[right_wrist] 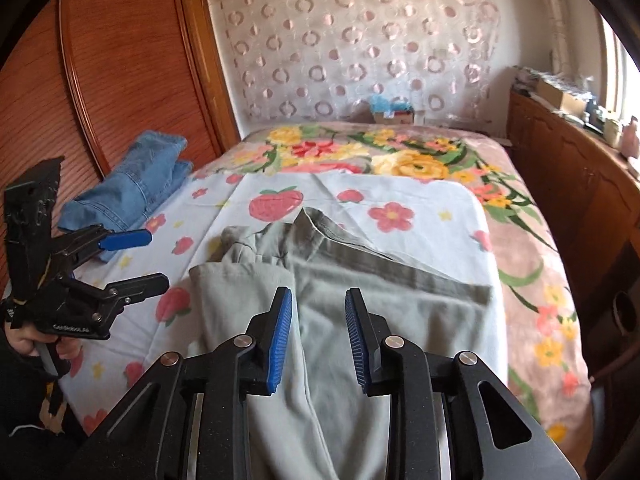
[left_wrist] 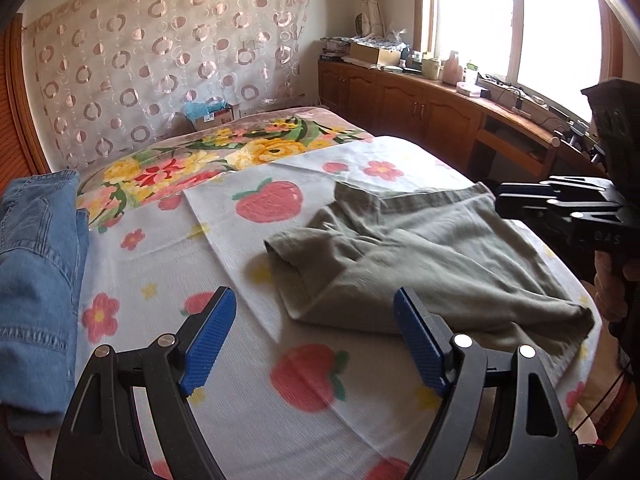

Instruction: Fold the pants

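Note:
Grey-green pants [left_wrist: 420,256] lie loosely folded and rumpled on the white strawberry-print sheet [left_wrist: 248,248]; in the right wrist view the pants [right_wrist: 360,312] spread under my right gripper. My left gripper [left_wrist: 316,308] is open and empty, hovering over the sheet just left of the pants' near edge. It also shows at the left of the right wrist view [right_wrist: 154,256], jaws apart. My right gripper [right_wrist: 319,308] is open and empty above the pants. Its black body shows at the right of the left wrist view [left_wrist: 560,200], fingertips hidden.
Folded blue jeans [left_wrist: 36,264] lie at the bed's left side, also in the right wrist view [right_wrist: 136,184]. A floral blanket [right_wrist: 400,156] covers the far bed. Wooden cabinets [left_wrist: 420,100] with clutter run along the window side. A wooden panel [right_wrist: 120,60] stands on the left.

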{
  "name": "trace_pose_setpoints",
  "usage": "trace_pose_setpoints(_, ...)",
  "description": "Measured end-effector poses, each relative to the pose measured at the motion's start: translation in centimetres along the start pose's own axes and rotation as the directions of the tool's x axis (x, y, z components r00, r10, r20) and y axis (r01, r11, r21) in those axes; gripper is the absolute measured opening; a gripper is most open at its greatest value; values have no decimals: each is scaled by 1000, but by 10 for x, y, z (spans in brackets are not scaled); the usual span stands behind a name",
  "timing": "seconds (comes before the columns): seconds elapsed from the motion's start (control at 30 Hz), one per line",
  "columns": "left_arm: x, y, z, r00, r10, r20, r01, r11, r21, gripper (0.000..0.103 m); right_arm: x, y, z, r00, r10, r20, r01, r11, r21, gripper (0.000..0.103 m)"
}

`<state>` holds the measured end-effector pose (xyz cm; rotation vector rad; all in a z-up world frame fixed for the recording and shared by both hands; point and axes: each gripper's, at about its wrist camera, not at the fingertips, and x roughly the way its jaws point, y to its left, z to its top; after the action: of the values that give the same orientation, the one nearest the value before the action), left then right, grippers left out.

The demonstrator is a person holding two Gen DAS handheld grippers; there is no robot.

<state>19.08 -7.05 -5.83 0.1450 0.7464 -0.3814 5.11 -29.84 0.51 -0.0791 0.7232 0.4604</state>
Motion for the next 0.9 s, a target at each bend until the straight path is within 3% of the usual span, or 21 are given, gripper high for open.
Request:
trace_pose_setpoints(0.23, 18, 19, -6, 1000, -16, -23, 15, 999, -36, 82, 45, -3, 13, 994, 49, -102, -50, 999, -3, 30)
trace_pose_setpoints(0.47, 21, 30, -12, 999, -46, -20, 45, 996, -73, 82, 72, 8, 25, 983, 48, -178, -51, 999, -15, 30)
trace_pose_setpoints(0.9, 25, 31, -14, 998, -58, -27, 56, 995, -77, 82, 90, 26, 26, 981, 29, -194, -44, 997, -71, 30)
